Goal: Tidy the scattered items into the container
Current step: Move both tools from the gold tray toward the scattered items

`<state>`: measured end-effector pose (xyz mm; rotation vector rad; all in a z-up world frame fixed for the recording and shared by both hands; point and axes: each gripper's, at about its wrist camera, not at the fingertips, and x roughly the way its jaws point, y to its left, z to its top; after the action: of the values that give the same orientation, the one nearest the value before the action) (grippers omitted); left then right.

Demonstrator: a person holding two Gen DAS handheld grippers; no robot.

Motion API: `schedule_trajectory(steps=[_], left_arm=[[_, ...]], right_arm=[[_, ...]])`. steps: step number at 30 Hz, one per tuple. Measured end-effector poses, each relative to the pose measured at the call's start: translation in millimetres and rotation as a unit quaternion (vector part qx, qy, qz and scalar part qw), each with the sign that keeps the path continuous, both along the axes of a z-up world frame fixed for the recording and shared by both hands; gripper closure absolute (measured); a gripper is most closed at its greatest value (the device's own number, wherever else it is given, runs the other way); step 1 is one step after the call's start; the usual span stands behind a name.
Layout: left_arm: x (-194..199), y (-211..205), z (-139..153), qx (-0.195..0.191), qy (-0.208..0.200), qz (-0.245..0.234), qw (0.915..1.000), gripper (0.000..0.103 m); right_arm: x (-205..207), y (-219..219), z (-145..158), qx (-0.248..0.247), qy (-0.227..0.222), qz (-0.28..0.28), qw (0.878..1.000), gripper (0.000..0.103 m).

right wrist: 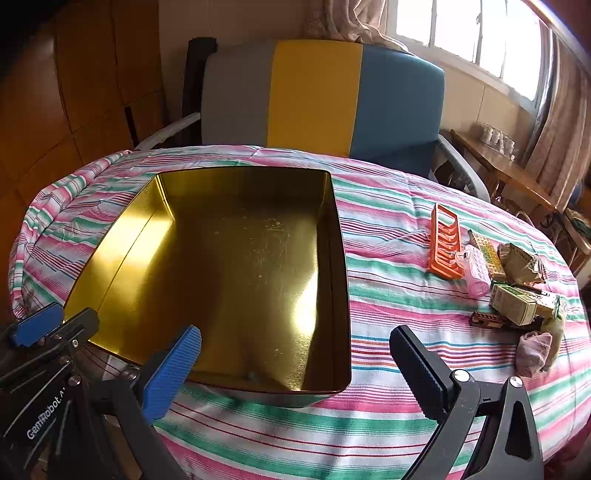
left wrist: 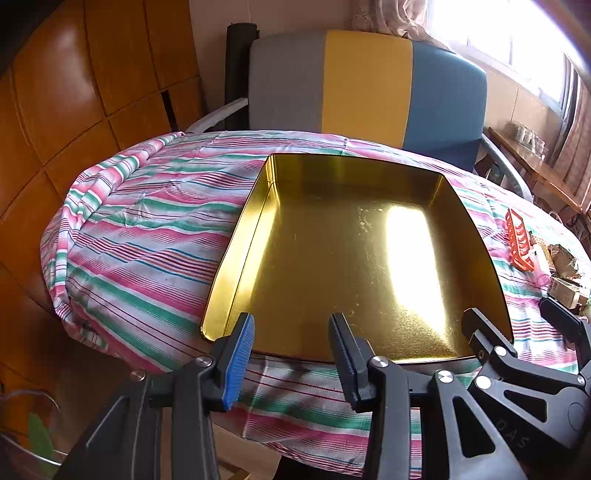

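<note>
the gold tin [right wrist: 236, 280] sits open on the striped cloth [right wrist: 388, 229] that covers the round table, its shiny floor bare apart from glare and a few small specks; in the right wrist view it fills the left and centre, in the left wrist view [left wrist: 351, 258] it fills the middle. the scattered things lie in a loose heap on the cloth at about 3 o'clock from the tin, well apart from it: an orange plastic rack [right wrist: 446, 242] nearest the tin, a pale pink bottle [right wrist: 474, 271] touching the rack's right edge, a green-and-white printed box [right wrist: 513, 304] at 5 o'clock from the bottle, a crumpled brown packet [right wrist: 521, 264] behind that box, and a small pink cloth bundle [right wrist: 533, 352] closest to the camera. in the left wrist view only the rack [left wrist: 519, 242] and blurred bits of the pile show at the far right edge. the left gripper [left wrist: 291, 332] hangs over the tin's near rim, its jaws apart with nothing between them. the right gripper [right wrist: 295, 350] hovers above the tin's near right corner, jaws spread wide and empty, its blue-padded finger over the tin and its black finger over the cloth. past the table at 12 o'clock stands a chair [right wrist: 317, 99] with a grey, yellow and blue back, and a bright window [right wrist: 469, 29] sits at 1 o'clock.
</note>
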<state>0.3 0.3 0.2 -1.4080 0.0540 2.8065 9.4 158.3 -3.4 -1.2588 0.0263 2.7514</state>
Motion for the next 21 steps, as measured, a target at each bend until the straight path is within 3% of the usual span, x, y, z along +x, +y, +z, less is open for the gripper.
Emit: schedule_trajectory(steps=[10,13,21], left_arm=[[7,6,3,0.009,-0.003,-0.005,0.9999,0.060],[2,13,-8,-0.033,0.008,0.001,0.9994,0.060],[3,11,-9,-0.026,0.000,0.000,0.9997,0.060]], right_arm=[[0,1,1,0.005,0.006,0.000,1.000,0.000],[1,2,1,0.003,0.007,-0.001,1.000,0.000],[3,4,3,0.001,0.008,-0.004,1.000,0.000]])
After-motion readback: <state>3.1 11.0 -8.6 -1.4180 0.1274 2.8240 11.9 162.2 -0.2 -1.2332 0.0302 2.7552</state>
